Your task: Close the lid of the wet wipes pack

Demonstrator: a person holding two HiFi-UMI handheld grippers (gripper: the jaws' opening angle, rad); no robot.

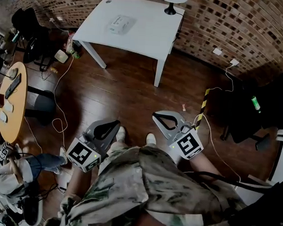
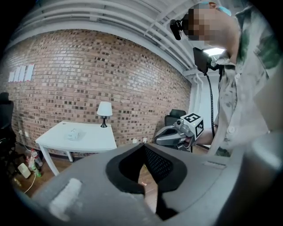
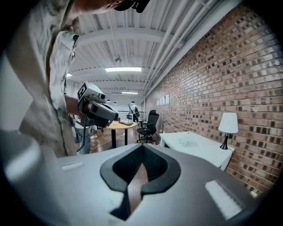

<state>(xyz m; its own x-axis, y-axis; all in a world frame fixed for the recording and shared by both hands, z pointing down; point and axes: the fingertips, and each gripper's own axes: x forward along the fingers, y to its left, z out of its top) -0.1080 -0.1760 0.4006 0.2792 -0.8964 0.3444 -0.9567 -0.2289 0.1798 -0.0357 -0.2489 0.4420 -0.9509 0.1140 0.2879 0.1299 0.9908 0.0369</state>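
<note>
The wet wipes pack (image 1: 120,24) lies on the white table (image 1: 150,37) by the brick wall, far from both grippers. It also shows small in the left gripper view, wet wipes pack (image 2: 75,133), and in the right gripper view, wet wipes pack (image 3: 190,142); its lid is too small to make out. My left gripper (image 1: 116,124) is held close to my body above the wooden floor, jaws shut on nothing. My right gripper (image 1: 155,116) hangs beside it, also shut and empty. Both point toward the table.
A lamp (image 1: 172,0) stands at the table's far corner. A round wooden table (image 1: 12,103) with small items is at the left, with black chairs (image 1: 28,26) behind it. Cables (image 1: 60,125) trail over the floor. A seated person (image 1: 5,178) is at lower left.
</note>
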